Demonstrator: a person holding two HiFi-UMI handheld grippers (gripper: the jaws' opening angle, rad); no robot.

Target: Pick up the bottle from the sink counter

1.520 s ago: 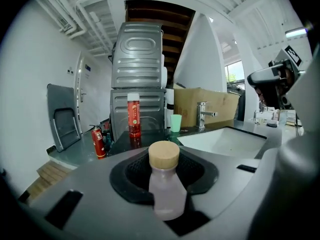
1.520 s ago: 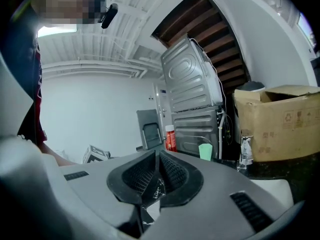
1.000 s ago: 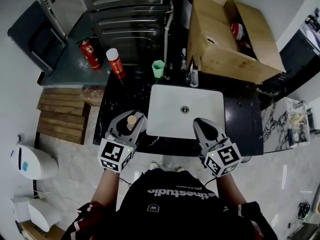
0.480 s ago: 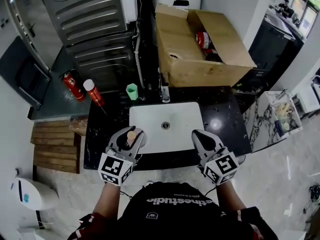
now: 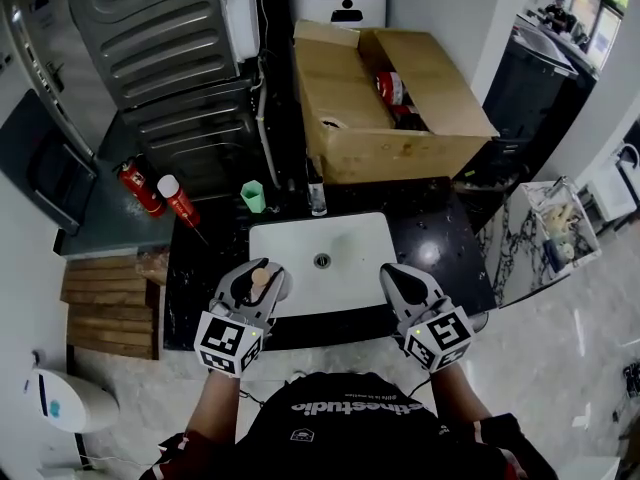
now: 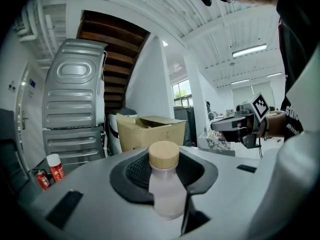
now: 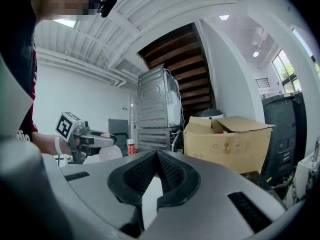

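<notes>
A small frosted bottle [image 6: 165,191] with a tan wooden cap [image 5: 261,276] stands upright between the jaws of my left gripper [image 5: 254,282], which is shut on it and holds it above the front left edge of the black sink counter [image 5: 455,243]. In the left gripper view the black pads [image 6: 135,174] press against the bottle's body. My right gripper [image 5: 400,280] hovers over the counter's front right, shut, with its pads [image 7: 165,173] touching and nothing between them. The white sink basin [image 5: 320,253] lies between the two grippers.
An open cardboard box [image 5: 385,103] stands behind the sink. A green cup [image 5: 254,196] and a clear faucet bottle [image 5: 317,200] sit at the counter's back. Two red canisters [image 5: 160,196] stand on the grey ledge to the left. A grey machine [image 5: 165,28] rises behind.
The head view has tilted and shifted, so the counter and box appear lower and more to the left. Both grippers keep their places relative to the person; the bottle stays held in the left one.
</notes>
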